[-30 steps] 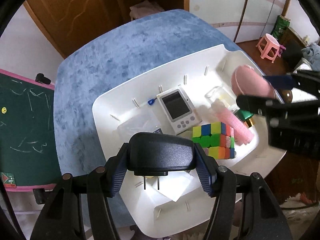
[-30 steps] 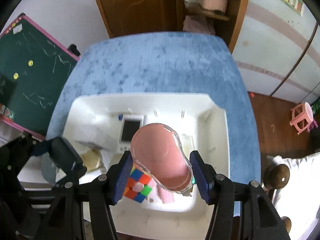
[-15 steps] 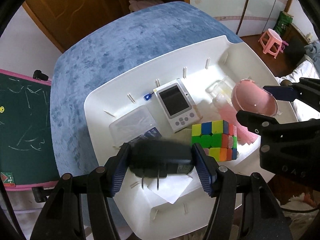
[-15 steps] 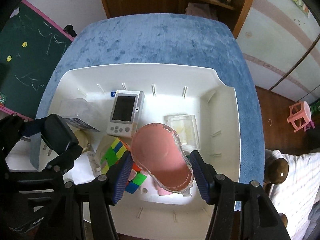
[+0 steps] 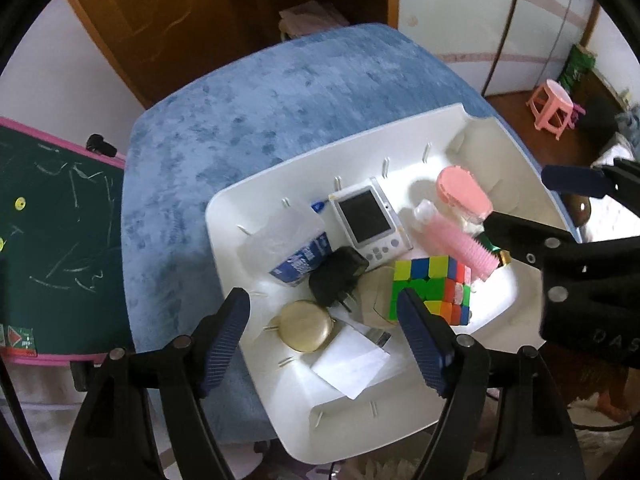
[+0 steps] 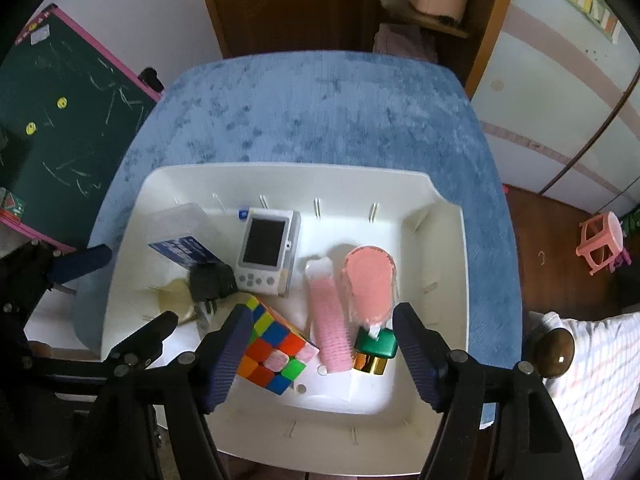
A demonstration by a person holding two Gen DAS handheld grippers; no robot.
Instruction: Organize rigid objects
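Observation:
A white bin (image 5: 404, 408) (image 6: 448, 280) sits on a blue table. In it lie a black plug adapter (image 5: 338, 276) (image 6: 211, 280), a pink case (image 5: 464, 192) (image 6: 370, 284), a colour cube (image 5: 434, 288) (image 6: 276, 352), a white handheld device (image 5: 370, 222) (image 6: 268, 252), a pink bottle (image 5: 456, 240) (image 6: 326, 312) and a round gold compact (image 5: 306, 330) (image 6: 176, 298). My left gripper (image 5: 324, 332) is open and empty above the bin's near side. My right gripper (image 6: 320, 346) is open and empty above the cube and the bottle.
A clear box (image 5: 280, 236) with a blue card (image 6: 186, 252), a green-and-gold block (image 6: 374, 350) and white paper (image 5: 350, 362) also lie in the bin. A green chalkboard (image 5: 52, 240) stands at the left. A pink stool (image 5: 554, 108) is on the floor at the right.
My left gripper has opened and let go of the black adapter, which now lies in the bin. My right gripper has opened and let go of the pink case, which lies beside the bottle.

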